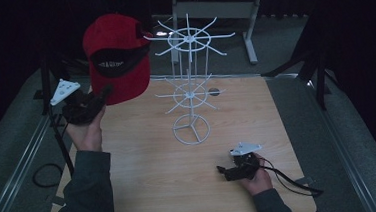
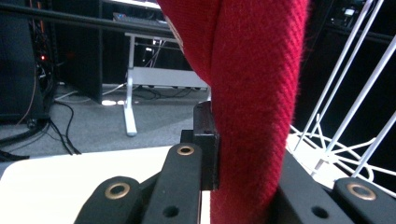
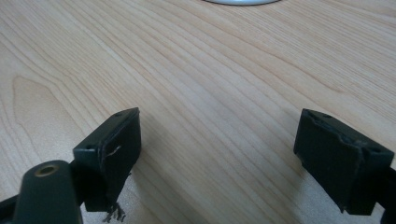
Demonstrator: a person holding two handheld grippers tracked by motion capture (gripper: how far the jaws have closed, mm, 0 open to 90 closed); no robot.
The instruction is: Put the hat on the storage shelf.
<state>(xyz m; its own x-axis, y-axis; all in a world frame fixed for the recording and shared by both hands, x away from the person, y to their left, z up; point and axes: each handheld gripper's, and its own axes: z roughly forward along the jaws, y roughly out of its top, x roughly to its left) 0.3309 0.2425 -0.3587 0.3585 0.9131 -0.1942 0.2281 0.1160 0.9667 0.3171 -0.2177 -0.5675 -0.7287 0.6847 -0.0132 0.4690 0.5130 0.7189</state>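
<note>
A red cap (image 1: 116, 56) with a dark patch on its front hangs in the air at the left, beside the white wire rack (image 1: 190, 81). My left gripper (image 1: 106, 91) is shut on the cap's brim from below. In the left gripper view the red cap (image 2: 254, 93) fabric is pinched between the black jaws, with the white wire rack (image 2: 345, 107) just to the right. My right gripper (image 1: 221, 170) rests low over the wooden table (image 1: 144, 154) near the front right. In the right gripper view its jaws stand wide apart over the bare wooden table (image 3: 210, 93), so my right gripper (image 3: 233, 144) is open and holds nothing.
The rack's round base (image 1: 191, 129) stands mid-table; its two tiers of hooks spread outward. A grey desk frame (image 1: 250, 16) stands behind the table. Black cables (image 1: 45, 173) trail off the left side. A dark stand (image 1: 319, 72) sits at the far right.
</note>
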